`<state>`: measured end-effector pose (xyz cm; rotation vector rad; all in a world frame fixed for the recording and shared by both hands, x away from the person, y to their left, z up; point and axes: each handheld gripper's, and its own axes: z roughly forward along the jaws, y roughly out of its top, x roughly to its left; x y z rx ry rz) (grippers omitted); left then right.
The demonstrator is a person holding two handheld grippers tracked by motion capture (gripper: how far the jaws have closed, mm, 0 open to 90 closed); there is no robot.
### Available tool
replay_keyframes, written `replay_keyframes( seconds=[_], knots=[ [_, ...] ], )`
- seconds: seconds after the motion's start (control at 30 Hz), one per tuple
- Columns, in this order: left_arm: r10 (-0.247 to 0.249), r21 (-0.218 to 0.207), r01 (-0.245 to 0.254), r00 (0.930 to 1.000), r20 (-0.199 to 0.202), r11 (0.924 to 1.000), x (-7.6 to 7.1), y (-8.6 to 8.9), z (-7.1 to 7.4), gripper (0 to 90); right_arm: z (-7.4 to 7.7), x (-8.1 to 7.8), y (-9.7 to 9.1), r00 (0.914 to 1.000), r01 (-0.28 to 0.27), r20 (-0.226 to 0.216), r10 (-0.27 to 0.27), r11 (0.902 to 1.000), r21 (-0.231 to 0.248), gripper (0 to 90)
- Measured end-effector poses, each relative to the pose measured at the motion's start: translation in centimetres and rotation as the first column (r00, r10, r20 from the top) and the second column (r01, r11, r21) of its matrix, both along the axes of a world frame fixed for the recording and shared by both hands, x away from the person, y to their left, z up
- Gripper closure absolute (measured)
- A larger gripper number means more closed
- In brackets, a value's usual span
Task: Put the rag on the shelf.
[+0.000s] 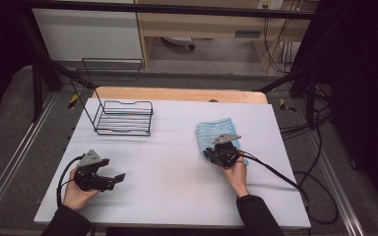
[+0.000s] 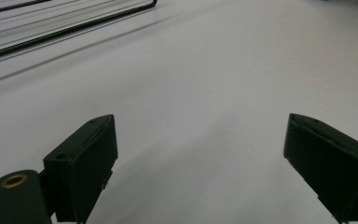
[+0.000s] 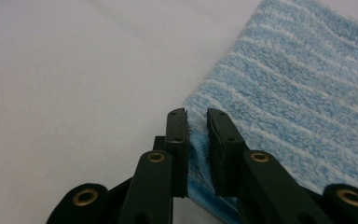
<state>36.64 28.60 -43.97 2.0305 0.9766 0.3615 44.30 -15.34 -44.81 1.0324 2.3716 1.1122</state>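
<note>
Right gripper view has the right gripper (image 3: 196,123) pinching the near edge of the blue striped towel (image 3: 303,98), jaws nearly together with a fold of towel between them. A firm hold before any lift seems wise. The left gripper (image 2: 200,154) hangs wide apart, empty, over the white table (image 2: 205,70) near the wire rack (image 1: 124,117).

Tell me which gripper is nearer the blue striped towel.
Right. The right gripper is at the blue striped towel, its jaws pinched on the near edge. The left gripper sits open over bare table, well off to the towel's left, short of the wire rack.
</note>
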Motion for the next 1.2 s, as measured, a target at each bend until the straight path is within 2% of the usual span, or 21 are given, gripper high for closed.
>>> replay_keyframes(
  seconds=[0.3,0.5,0.87,1.2],
  knots=[
    [-0.002,0.0,0.002,1.0,0.001,1.0,0.0,0.0,0.0,9.9,1.2,-0.4,-0.4,1.0,0.002,-0.007,-0.002,0.9991,0.043,80.9],
    [-0.002,0.0,0.002,1.0,0.003,1.0,0.0,0.0,0.0,9.9,1.5,-1.1,-0.2,0.9992,0.001,-0.04,0.003,0.9954,0.096,80.8],
    [0.0,0.002,0.0,1.0,0.005,1.0,0.0,0.0,0.1,9.9,1.7,-2.8,1.4,0.9974,-0.046,-0.051,0.051,0.9939,0.1,80.8],
    [0.002,0.008,-0.002,1.0,0.008,1.0,-0.1,0.0,0.1,9.9,1.7,-3.6,2.6,0.9935,-0.083,-0.068,0.092,0.9897,0.116,80.9]
  ],
)
